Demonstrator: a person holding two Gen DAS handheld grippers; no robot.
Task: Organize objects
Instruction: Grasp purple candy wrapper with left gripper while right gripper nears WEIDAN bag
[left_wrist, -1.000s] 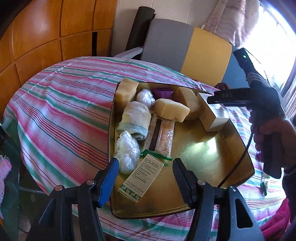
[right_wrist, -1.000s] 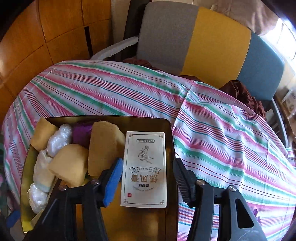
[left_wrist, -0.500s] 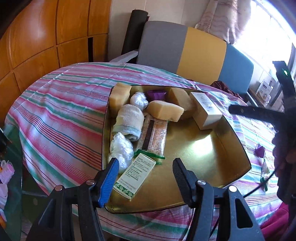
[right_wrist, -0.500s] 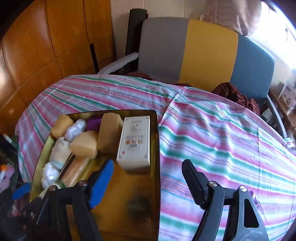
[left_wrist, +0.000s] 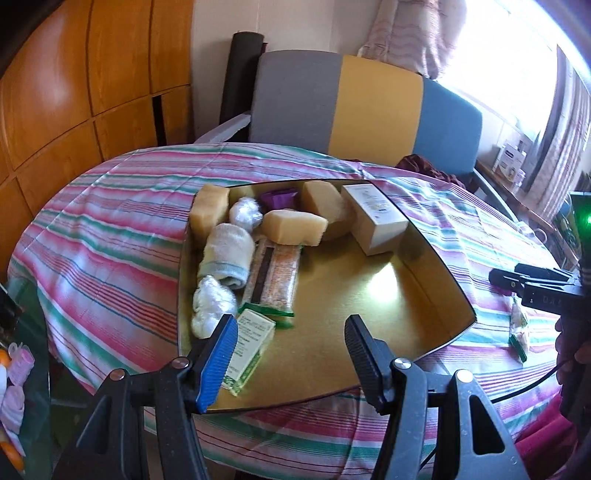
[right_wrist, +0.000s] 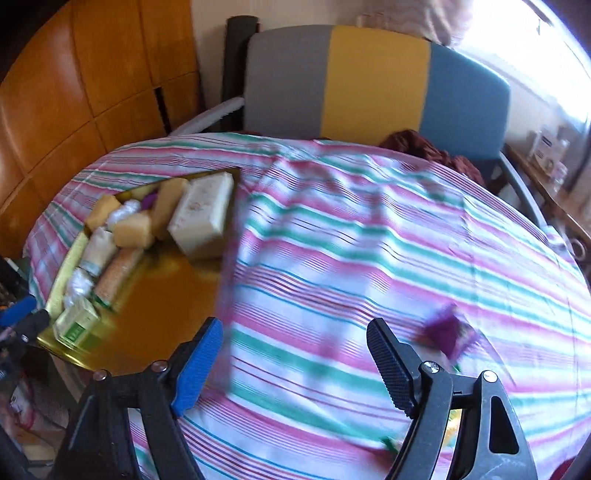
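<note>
Shallow gold metal tray (left_wrist: 424, 258) sits on the striped pink-and-green cloth tabletop (left_wrist: 110, 229). White rectangular carton (left_wrist: 373, 218) stands at the tray's far right corner, just beside the tan foam blocks (left_wrist: 295, 230). Left tongs (left_wrist: 291, 354) hover over the tray's near edge, jaws apart, nothing between. Right tongs (right_wrist: 295, 365) are over bare cloth right of the tray, jaws opening, empty. Small purple packet (right_wrist: 448, 332) lies well right of the tray, blurred.
</note>
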